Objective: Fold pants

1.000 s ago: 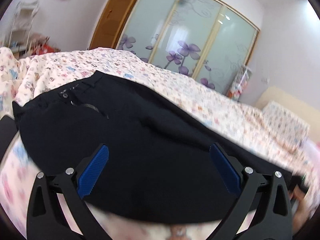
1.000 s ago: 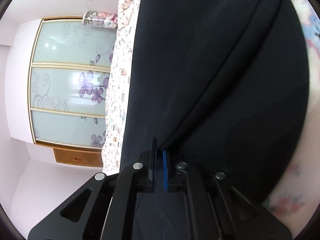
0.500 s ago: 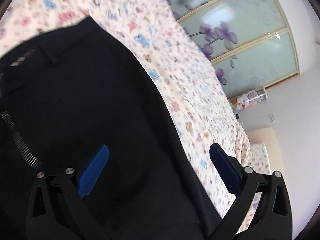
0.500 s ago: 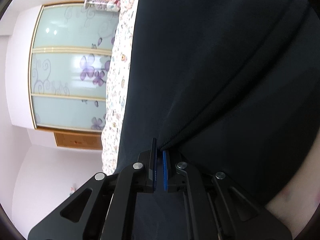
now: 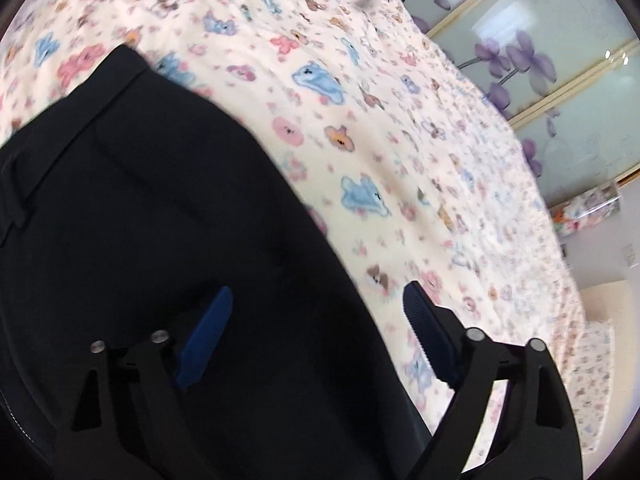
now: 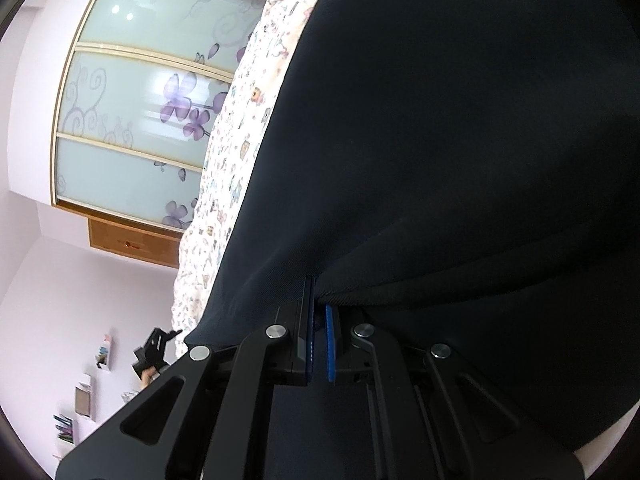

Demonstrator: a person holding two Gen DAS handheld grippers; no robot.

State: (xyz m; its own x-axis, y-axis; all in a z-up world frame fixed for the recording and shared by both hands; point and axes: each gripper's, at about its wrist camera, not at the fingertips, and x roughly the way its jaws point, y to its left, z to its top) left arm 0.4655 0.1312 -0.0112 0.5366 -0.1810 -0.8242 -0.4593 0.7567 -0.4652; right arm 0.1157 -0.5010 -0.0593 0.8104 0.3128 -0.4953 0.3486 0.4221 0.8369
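Black pants [image 5: 168, 216] lie on a bed with a cream animal-print sheet [image 5: 380, 128]; the waistband runs along the upper left in the left wrist view. My left gripper [image 5: 320, 308] is open just above the pants' side edge, one blue pad over the black fabric, the other over the sheet. In the right wrist view the pants [image 6: 460, 140] fill most of the frame. My right gripper [image 6: 318, 308] is shut on a pinched fold of the black fabric.
A wardrobe with frosted sliding doors and purple flower prints [image 5: 560, 60] stands beyond the bed, also in the right wrist view [image 6: 140, 120]. A jar of soft toys [image 5: 584, 208] sits by it. Wall shelves [image 6: 80, 400] and the other gripper's black frame [image 6: 154, 350] show at lower left.
My left gripper has swung down close over the pants' waist and side edge and its jaws have narrowed a little. My right gripper stays shut on the fabric, with its view shifted slightly.
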